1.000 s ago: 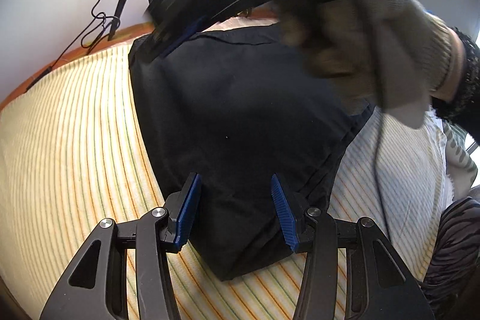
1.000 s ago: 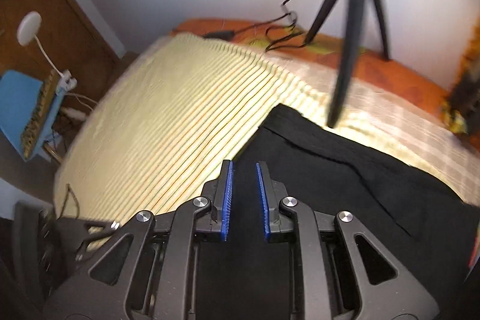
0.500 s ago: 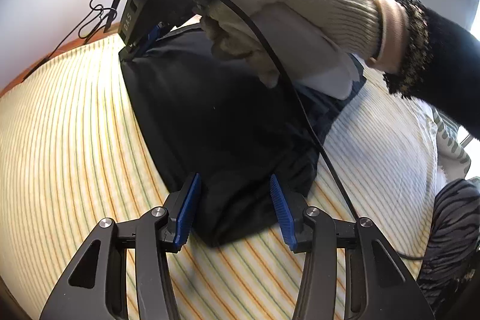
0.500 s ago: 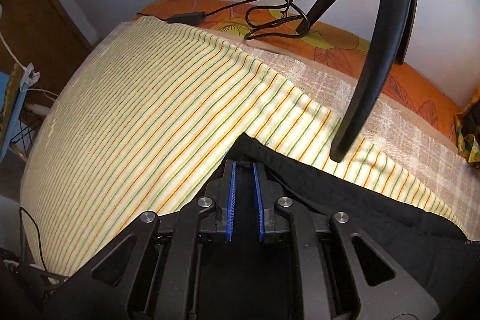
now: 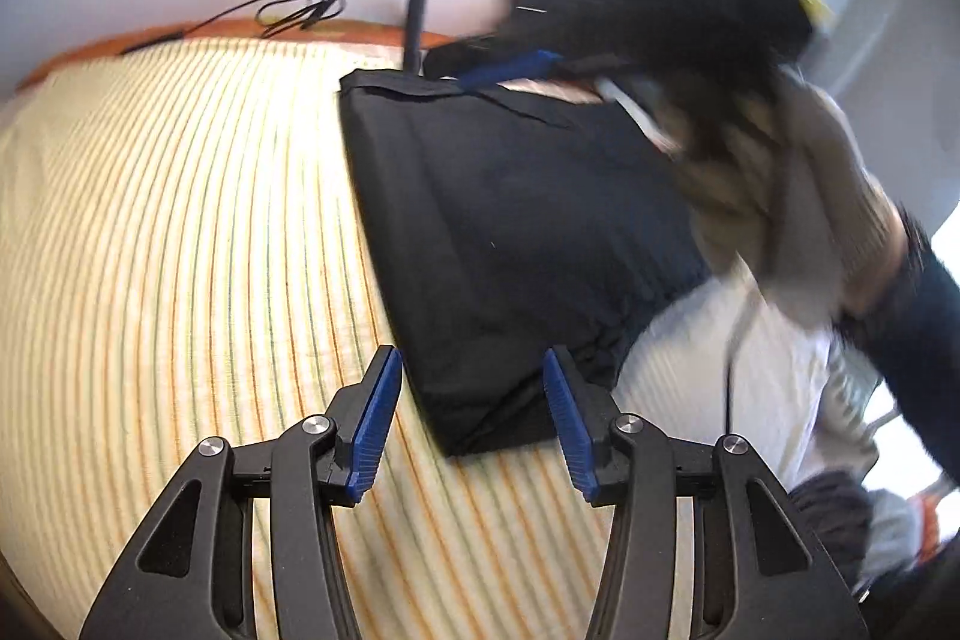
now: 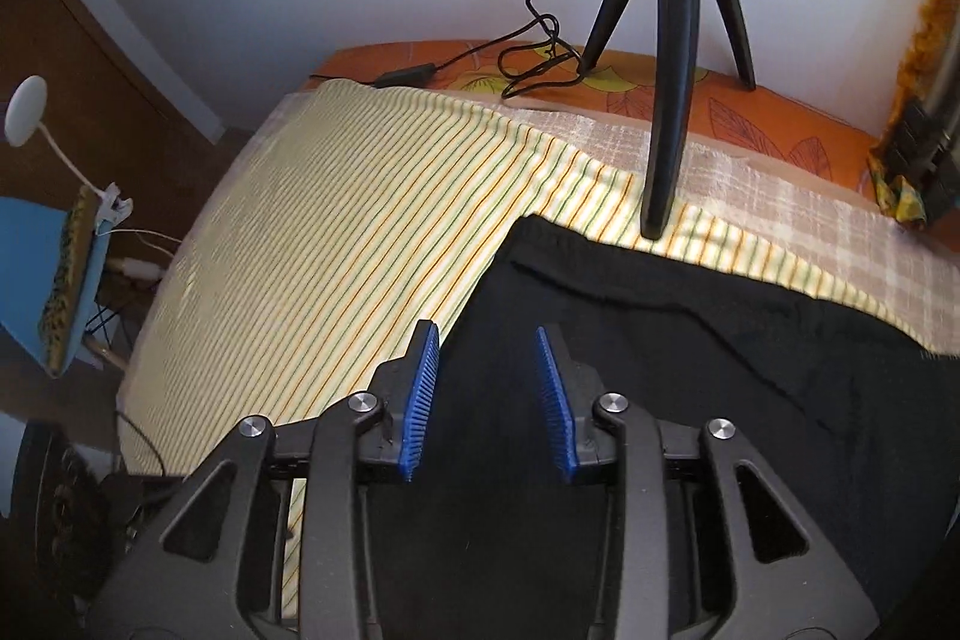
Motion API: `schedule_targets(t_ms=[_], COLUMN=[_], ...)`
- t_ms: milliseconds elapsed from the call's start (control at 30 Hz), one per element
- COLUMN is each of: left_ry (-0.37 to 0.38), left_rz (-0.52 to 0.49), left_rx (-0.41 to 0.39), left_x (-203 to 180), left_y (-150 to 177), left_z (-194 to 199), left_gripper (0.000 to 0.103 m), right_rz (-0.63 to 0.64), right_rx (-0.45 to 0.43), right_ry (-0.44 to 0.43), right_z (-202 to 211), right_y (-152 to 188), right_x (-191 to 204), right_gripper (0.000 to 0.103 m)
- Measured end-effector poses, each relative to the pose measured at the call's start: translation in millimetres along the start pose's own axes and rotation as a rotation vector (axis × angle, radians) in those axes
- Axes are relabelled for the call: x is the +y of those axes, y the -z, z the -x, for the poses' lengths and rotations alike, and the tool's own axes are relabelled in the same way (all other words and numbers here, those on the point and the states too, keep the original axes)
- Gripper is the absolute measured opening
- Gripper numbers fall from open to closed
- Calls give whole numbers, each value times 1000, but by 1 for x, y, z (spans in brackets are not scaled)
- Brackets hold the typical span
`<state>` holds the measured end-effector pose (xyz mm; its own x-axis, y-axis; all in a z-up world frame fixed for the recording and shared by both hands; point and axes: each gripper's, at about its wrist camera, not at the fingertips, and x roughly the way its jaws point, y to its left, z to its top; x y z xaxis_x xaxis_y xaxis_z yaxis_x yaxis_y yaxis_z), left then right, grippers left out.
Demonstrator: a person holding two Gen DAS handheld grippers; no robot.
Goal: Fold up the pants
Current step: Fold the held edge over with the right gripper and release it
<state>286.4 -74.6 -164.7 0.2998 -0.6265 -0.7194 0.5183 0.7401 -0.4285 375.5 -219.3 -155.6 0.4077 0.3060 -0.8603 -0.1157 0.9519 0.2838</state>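
Note:
The black pants lie folded in a compact rectangle on the striped bedsheet. My left gripper is open and empty, just above the near corner of the pants. My right gripper is open and empty, over the far left part of the pants, near the waistband edge. In the left wrist view the right gripper shows blurred above the far edge of the pants, held by a gloved hand.
A black tripod stands at the bed's far edge with a cable on the orange cover. A blue chair and a white lamp stand off the bed's left side.
My right gripper has opened and let go of the far corner of the pants, then pulled back a little. My left gripper has drawn back slightly and stays open.

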Motion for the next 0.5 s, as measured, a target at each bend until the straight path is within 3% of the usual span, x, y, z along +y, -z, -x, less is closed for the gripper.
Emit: schedule_targets(t_ms=[167,300,367,500], left_ry=[-27,10,20,70], left_rz=[75,170,202,267], left_rx=[21,35,13,-12], left_x=[1,11,14,20], left_y=[-11,-11,-10,-8], left_z=[-22,-37,-39,-37], left_gripper=[48,48,48,45], right_rz=[-48,-66,-90,-124], right_rx=[26,50,64,86], right_ry=[-7,8,7,26], right_z=[11,9,6,-7], right_y=[12,16,17,18], right_x=[2,6,4,0], right_gripper=[46,47,53,54])
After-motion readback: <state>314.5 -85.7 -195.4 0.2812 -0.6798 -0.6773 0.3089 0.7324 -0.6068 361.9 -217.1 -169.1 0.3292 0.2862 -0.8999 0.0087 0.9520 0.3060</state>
